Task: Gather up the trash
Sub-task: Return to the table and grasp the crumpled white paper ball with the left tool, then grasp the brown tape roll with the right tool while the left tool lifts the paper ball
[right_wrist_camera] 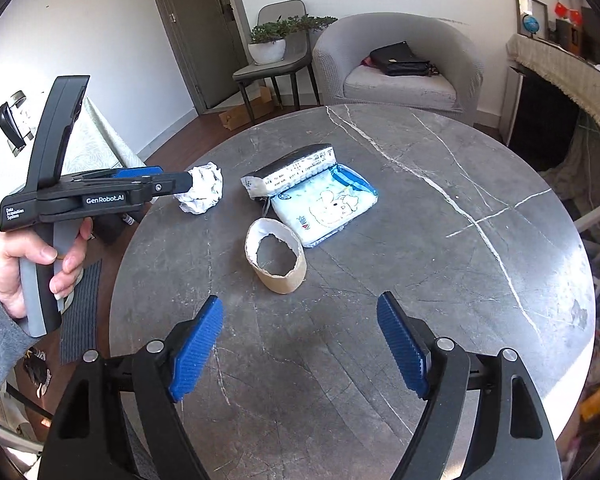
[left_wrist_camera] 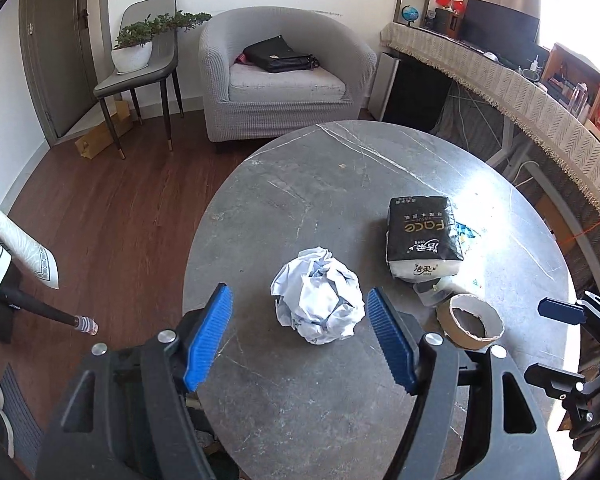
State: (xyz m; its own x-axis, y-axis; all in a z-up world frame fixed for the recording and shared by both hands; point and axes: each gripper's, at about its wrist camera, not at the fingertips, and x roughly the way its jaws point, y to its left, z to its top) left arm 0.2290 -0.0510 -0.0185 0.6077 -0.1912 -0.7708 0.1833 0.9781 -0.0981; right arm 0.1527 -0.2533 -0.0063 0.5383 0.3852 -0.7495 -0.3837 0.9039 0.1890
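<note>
Round grey table [left_wrist_camera: 340, 400] holds the trash: a crumpled paper ball [left_wrist_camera: 318, 294] near the left edge, a cardboard ring [right_wrist_camera: 275, 256] to its right, and two tissue packs, one black [left_wrist_camera: 424, 236] and one blue-and-white [right_wrist_camera: 328, 204], farther back.

Left gripper [left_wrist_camera: 300, 336]: jaws spread, nothing held; the paper ball sits just ahead of the tips, roughly centred between the two blue pads [left_wrist_camera: 210, 336], not touched.

Right gripper [right_wrist_camera: 300, 344]: jaws wide, empty; the cardboard ring lies ahead and slightly left of centre, apart from the tips.

Step in hand, as judged: left takes the ball, right takes the ring.

Notes for a clean grab:
- Left: push forward until the pads flank the ball's widest part, then close; crumpled paper compresses, so close fully.
- Right: shift left to centre on the ring and grip across its wall gently, since thin card may fold.
</note>
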